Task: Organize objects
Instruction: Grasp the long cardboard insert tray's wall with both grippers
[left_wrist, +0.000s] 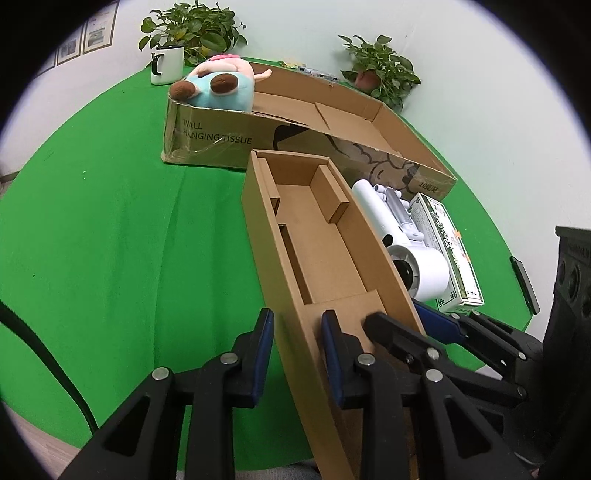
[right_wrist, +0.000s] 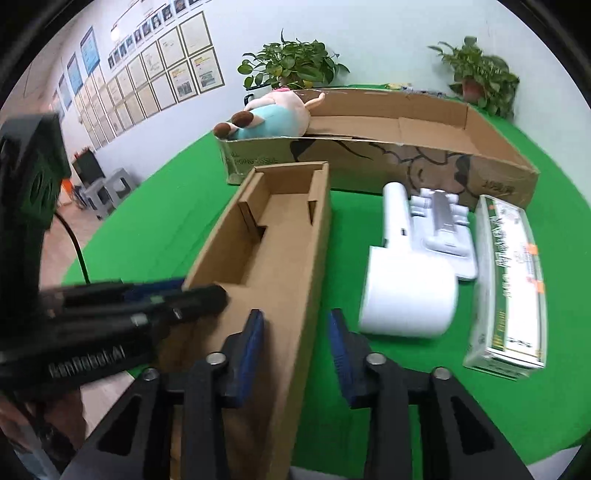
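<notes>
Biggest risk I see: the long open box (left_wrist: 325, 236) sits near the table's (left_wrist: 110, 221) front edge, and each gripper straddles one side wall without squeezing. If they lift unevenly it'll twist or slide off. It could also bump the white device (right_wrist: 410, 284) just beside it. Left gripper (left_wrist: 297, 354) and right gripper (right_wrist: 295, 354) both reach in low from the front, fingers spread.

Bright, even light; fisheye-warped edges; slight blur in right view.
</notes>
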